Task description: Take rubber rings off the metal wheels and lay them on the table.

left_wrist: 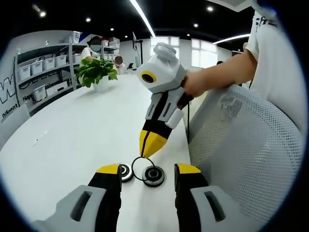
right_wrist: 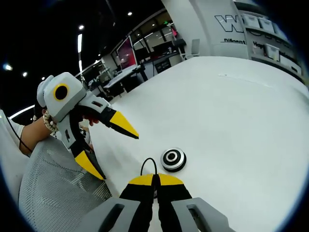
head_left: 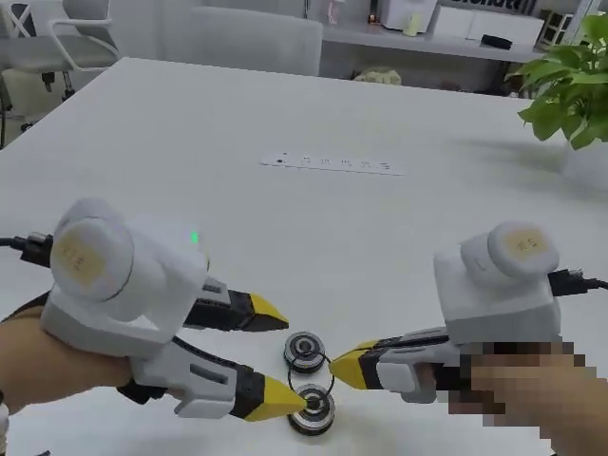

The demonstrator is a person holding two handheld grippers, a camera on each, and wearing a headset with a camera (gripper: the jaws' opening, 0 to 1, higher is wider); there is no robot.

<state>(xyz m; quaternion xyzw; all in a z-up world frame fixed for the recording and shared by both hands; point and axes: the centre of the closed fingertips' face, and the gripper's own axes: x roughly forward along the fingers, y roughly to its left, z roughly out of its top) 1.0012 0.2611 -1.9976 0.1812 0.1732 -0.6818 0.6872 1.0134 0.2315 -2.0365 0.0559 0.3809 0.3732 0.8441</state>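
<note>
Head view: on the white table (head_left: 380, 114) two metal wheels sit close together near the person, the far wheel (head_left: 304, 350) just beyond the near wheel (head_left: 313, 408). The left gripper (head_left: 285, 359) comes in from the left with its yellow-tipped jaws spread apart. Its lower tip touches the near wheel, and its upper tip hangs free beside the far one. The right gripper (head_left: 344, 366) reaches in from the right, its jaws pinched together on a thin black rubber ring (head_left: 330, 372). The ring loops in the gap between the two wheels. Farther back lies a flat white power strip (head_left: 332, 163), and a green plant (head_left: 570, 90) stands at the table's right edge.

Left gripper view: the gripper's own jaws rise wide apart. One wheel (left_wrist: 153, 176) lies between them, and the other (left_wrist: 124, 172) is half hidden behind the left-hand jaw. The right gripper (left_wrist: 152, 145) points down from above, and the ring (left_wrist: 133, 169) hangs from its clenched tip, just above the table between the wheels. A mesh chair back (left_wrist: 241, 130) stands on the right.

Right gripper view: the gripper's own jaws are pressed together with the ring (right_wrist: 145, 164) arching up out of the tips. One wheel (right_wrist: 173, 159) lies flat on the table just beyond and to the right. The left gripper (right_wrist: 108, 147) shows at the left with its jaws agape.
</note>
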